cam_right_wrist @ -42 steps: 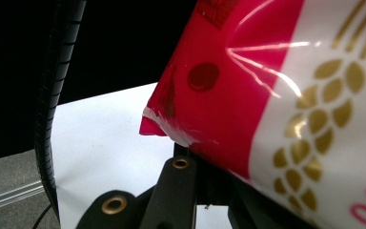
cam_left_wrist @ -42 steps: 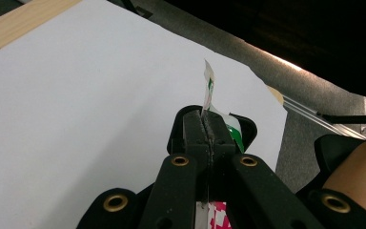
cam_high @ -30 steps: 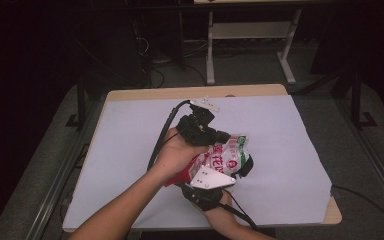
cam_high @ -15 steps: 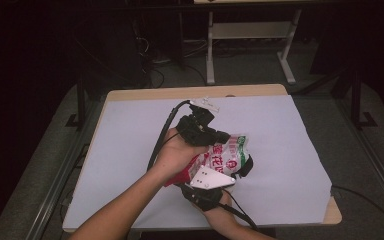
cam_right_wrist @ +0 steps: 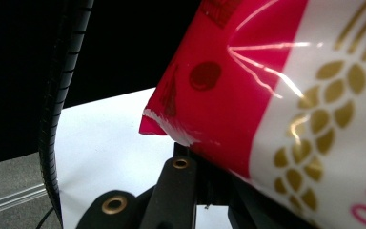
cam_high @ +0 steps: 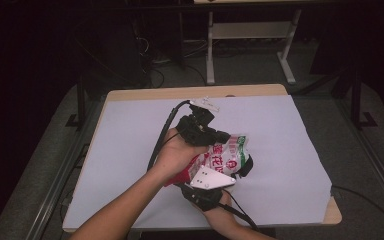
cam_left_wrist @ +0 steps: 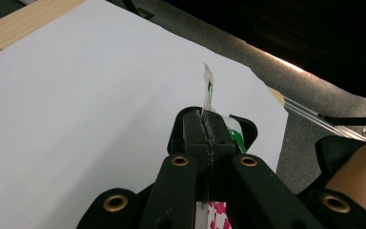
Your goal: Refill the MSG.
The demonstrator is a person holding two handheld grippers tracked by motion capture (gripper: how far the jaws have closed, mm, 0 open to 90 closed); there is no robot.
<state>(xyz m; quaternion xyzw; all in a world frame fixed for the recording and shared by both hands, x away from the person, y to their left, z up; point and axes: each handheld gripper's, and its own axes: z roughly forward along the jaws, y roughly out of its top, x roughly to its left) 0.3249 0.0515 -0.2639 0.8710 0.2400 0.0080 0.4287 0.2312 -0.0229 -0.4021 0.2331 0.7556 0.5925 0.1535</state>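
While you hold the snack bag (cam_high: 225,157) up over the white table (cam_high: 130,150), your left gripper (cam_left_wrist: 208,125) is clamped tight on its top edge, and your right gripper (cam_high: 207,187) pinches its red bottom corner.

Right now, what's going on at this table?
A person holds a snack bag up over the white-covered table between two hand-held grippers. The left gripper is shut on the bag's thin sealed edge, its jaws pressed together on the film. The right gripper is at the opposite end, where the red and white packet lies against its jaws. The bag looks unopened.
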